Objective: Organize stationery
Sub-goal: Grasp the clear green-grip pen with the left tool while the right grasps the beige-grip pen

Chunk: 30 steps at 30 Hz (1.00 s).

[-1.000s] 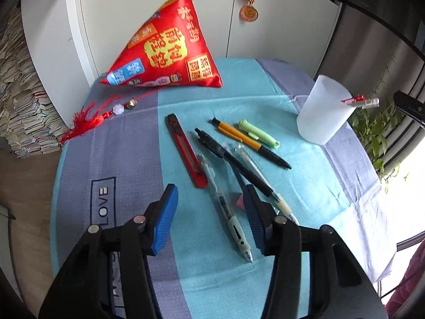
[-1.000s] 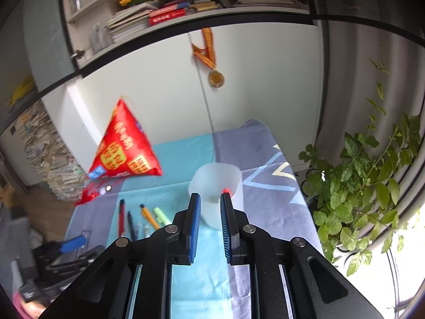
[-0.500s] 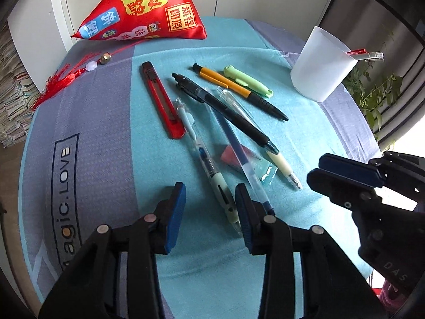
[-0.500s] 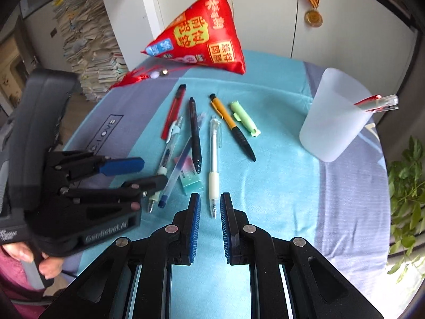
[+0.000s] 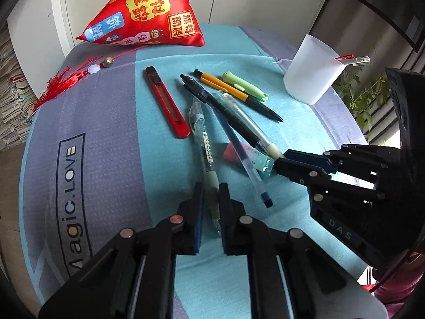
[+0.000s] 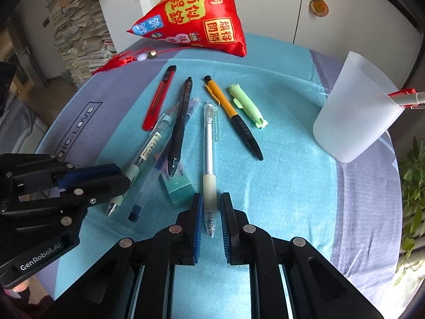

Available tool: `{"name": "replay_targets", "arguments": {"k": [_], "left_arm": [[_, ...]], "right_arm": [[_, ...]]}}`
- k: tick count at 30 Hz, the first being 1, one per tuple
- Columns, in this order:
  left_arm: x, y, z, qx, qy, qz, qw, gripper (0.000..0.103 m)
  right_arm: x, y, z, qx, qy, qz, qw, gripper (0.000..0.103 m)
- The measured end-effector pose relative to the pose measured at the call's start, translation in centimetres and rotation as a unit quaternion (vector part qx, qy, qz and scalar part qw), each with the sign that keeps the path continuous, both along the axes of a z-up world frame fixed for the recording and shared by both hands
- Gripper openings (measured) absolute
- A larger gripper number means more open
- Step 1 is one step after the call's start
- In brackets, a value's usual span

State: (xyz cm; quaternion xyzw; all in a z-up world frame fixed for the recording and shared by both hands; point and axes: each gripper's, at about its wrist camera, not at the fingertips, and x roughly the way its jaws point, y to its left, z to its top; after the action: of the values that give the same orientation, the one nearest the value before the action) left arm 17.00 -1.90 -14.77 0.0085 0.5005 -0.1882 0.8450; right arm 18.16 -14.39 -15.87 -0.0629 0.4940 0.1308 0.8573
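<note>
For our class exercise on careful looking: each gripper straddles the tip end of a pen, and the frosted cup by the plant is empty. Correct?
Not quite. The frosted cup already holds a red pen, its clip end poking over the rim, as the right wrist view shows. The rest stands.

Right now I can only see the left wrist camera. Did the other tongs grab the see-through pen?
Observer: Not yet. The right tongs are open. The clear pen lies inside them, with a gap showing on its right side.
Operator: Which bit of the pen is in there?
Observer: Its soft white grip. The writing tip points back toward the tongs.
Operator: Is the black pen in the way?
Observer: No. The black pen lies apart, to the left of it, with its tip resting on the teal eraser.
</note>
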Motion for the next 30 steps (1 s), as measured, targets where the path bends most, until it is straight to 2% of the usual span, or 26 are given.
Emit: {"name": "replay_targets", "arguments": {"k": [7,10,14,15,16,18,19,21,22,24,25,27,30], "left_arm": [[-1.4,1.2,-0.2,0.027,0.005,-0.014,0.9995,0.008],[-2.4,2.1,-0.7,0.027,0.020,-0.020,0.9992,0.008],[-2.8,2.2,0.0,0.017,0.005,-0.011,0.9998,0.009],[-2.7,2.0,0.3,0.013,0.000,-0.010,0.9999,0.016],[-2.6,1.5,0.6,0.012,-0.004,-0.010,0.9999,0.033],[-2.4,0.2,0.9,0.015,-0.019,-0.014,0.9996,0.058],[-2.3,-0.4,1.0,0.021,-0.027,-0.019,0.9992,0.058],[-1.9,-1.8,0.4,0.048,-0.032,-0.029,0.9979,0.055],[-1.6,-2.4,-0.1,0.065,-0.026,-0.028,0.9972,0.049],[-0.9,-2.6,-1.0,0.070,-0.005,-0.026,0.9972,0.029],[-1.0,-2.6,-1.0,0.070,-0.020,-0.024,0.9970,0.026],[-0.8,-2.6,-1.3,0.070,-0.015,-0.024,0.9972,0.013],[-0.7,-1.8,-1.6,0.059,0.002,-0.018,0.9981,0.011]], "right_arm": [[-2.2,-1.3,1.4,0.004,0.009,0.010,1.000,0.011],[-4.7,-2.4,1.8,-0.001,0.016,0.028,0.999,0.011],[-7.7,-4.0,1.7,-0.004,0.026,0.030,0.999,0.011],[-8.2,-4.4,1.5,0.000,0.028,0.027,0.999,0.011],[-8.5,-4.6,1.4,0.002,0.028,0.024,0.999,0.011],[-8.8,-5.0,1.2,0.004,0.028,0.016,0.999,0.011],[-8.9,-5.1,1.1,0.007,0.028,0.011,1.000,0.011],[-8.9,-5.1,1.1,0.013,0.025,0.006,1.000,0.011],[-8.8,-5.0,1.2,0.016,0.023,0.004,1.000,0.011],[-8.9,-4.8,1.3,0.020,0.020,0.005,1.000,0.011],[-8.9,-4.7,1.3,0.022,0.020,0.005,1.000,0.011],[-9.0,-4.7,1.2,0.025,0.021,0.006,0.999,0.011],[-9.1,-4.9,0.9,0.028,0.025,0.005,0.999,0.011]]}}
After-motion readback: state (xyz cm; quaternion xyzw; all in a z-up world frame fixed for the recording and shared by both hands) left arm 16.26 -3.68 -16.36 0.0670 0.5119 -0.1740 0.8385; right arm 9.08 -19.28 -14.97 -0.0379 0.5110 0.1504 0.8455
